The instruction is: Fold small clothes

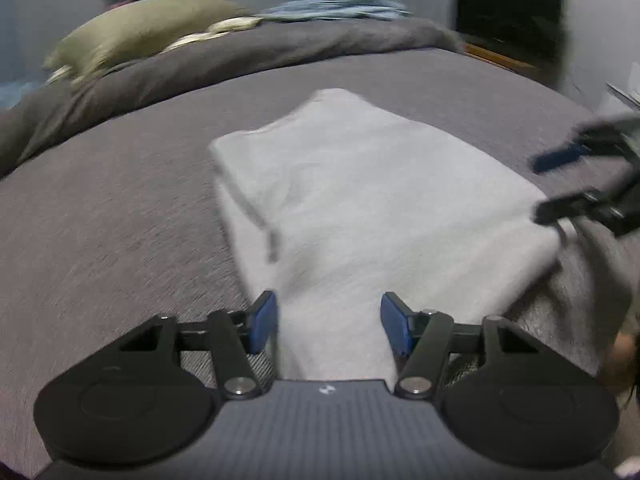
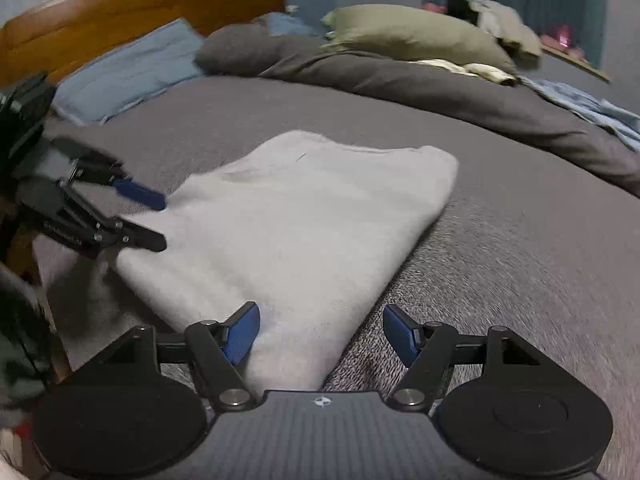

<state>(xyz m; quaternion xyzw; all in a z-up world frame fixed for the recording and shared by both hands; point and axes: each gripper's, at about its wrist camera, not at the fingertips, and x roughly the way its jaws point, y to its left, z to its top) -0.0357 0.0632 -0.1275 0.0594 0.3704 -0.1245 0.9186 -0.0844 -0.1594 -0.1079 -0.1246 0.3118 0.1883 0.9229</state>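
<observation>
Spread flat on a grey bed (image 1: 120, 208), a folded white garment (image 1: 360, 200) lies just ahead of the left gripper (image 1: 328, 322) in the left wrist view. Its blue-padded fingers (image 1: 264, 320) stand apart, gripping nothing; the near end of the garment shows between them, and the pads do not press on it. To the right of these fingers, the right gripper (image 1: 538, 188) reaches toward the garment's right-hand edge, its own two fingers apart. Beyond the garment, a dark grey duvet (image 1: 280, 48) lies bunched, with an olive pillow (image 1: 136, 36) and light blue clothing (image 1: 340, 8) on top. Motion blur softens much of the frame.

Seen from the right wrist view, the right gripper (image 2: 320, 334) hovers with its fingers (image 2: 400, 334) spread wide and empty. The white garment (image 2: 300, 216) runs from between them out ahead and to the left, one corner below the left-hand finger. Left of these fingers, the left gripper (image 2: 164, 220) sits at the garment's far edge, fingers parted; whether they touch the cloth cannot be told. Farther ahead lie a blue pillow (image 2: 132, 68), the grey duvet (image 2: 400, 80), the olive pillow (image 2: 408, 32) and a wooden headboard (image 2: 120, 12).
</observation>
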